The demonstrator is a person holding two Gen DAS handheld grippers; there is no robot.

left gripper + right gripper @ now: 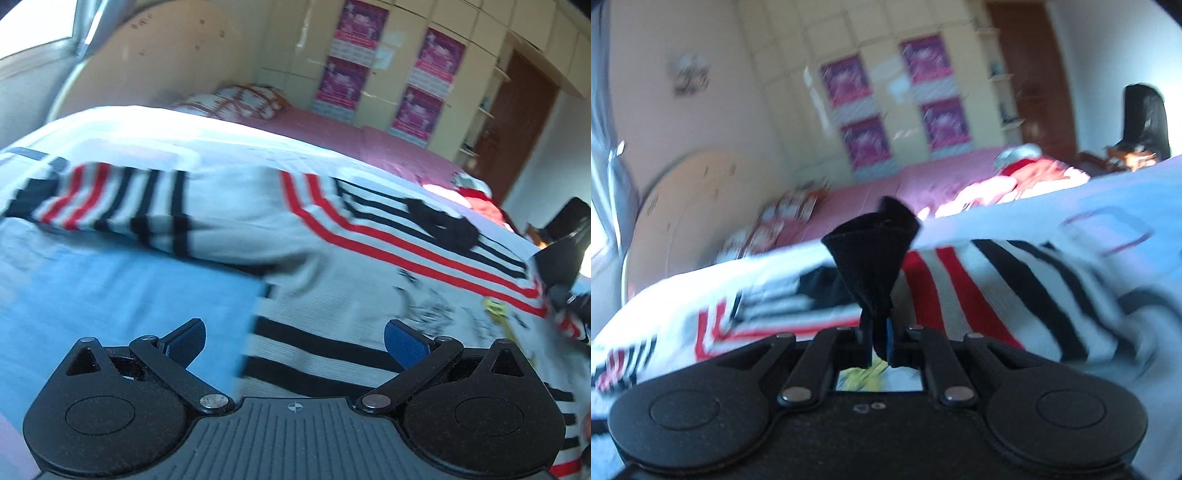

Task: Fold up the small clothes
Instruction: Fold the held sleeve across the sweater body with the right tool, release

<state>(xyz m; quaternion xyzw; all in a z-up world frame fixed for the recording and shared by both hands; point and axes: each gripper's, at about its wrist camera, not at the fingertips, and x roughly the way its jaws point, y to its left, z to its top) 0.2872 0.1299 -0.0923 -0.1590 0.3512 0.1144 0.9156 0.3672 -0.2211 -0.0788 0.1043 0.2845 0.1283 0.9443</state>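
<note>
**Striped top in hand, fold barely begun**

My right claw (877, 341) is pinched tight on a black edge of the striped top (979, 291), with a fan of dark cloth (873, 254) standing up out of the closed jaws. My left claw (293, 341) is spread wide and grips nothing; it hangs just over the top's black-striped hem (314, 343), one blue pad (404, 345) above the knit, the other above the pale blue sheet (110, 291).

The top lies spread across the near part of the bed (351, 136), white with red and black bands, one sleeve (110, 203) stretched toward the headboard side. It looks rumpled rather than folded: I see no clean crease and no stacked layers, though blur hides detail.

I judge the task early. This garment needs its sleeves and body folded, and a heap of red and white clothes (1030, 173) waits toward the bed's far edge on the pink cover.
</note>
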